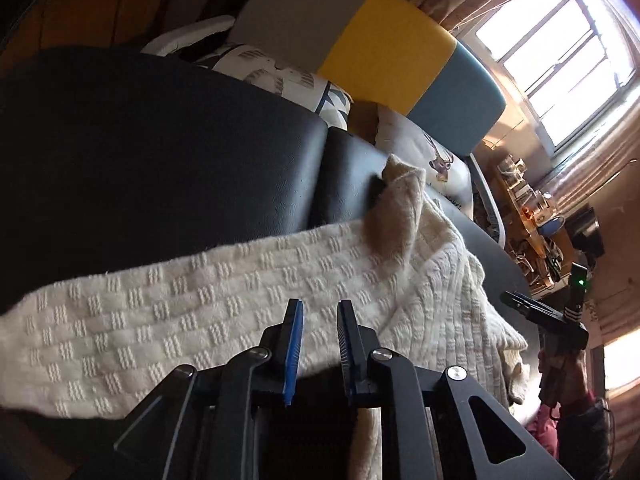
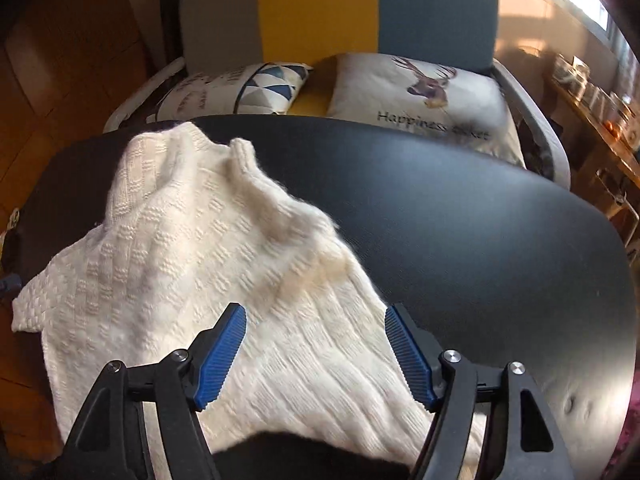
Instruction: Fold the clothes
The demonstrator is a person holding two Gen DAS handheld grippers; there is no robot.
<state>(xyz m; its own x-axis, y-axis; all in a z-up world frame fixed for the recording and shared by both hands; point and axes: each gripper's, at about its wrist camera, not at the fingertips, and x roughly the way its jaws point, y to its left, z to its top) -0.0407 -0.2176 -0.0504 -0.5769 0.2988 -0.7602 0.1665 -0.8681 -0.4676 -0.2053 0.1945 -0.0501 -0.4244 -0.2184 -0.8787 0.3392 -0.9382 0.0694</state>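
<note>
A cream knit sweater [image 1: 224, 312] [image 2: 192, 264] lies spread and rumpled over a black padded surface [image 1: 160, 152] [image 2: 460, 232], with one cuff or collar end [image 1: 400, 184] [image 2: 240, 152] sticking up. My left gripper [image 1: 319, 309] hovers just over the sweater's near edge. Its blue pads [image 1: 294, 340] stand a narrow gap apart with nothing between them. My right gripper [image 2: 315, 309] is wide open above the sweater's right part, the knit showing between its fingers. In the left wrist view the right gripper [image 1: 516, 300] appears at the far right, held by a hand [image 1: 560, 364].
Behind the surface stands a seat with a grey, yellow and blue back [image 2: 320, 4] and two printed cushions [image 2: 420, 88] [image 2: 240, 88]. A cluttered shelf [image 1: 528, 216] and a bright window [image 1: 560, 56] are at the right. Wooden floor [image 2: 48, 100] lies to the left.
</note>
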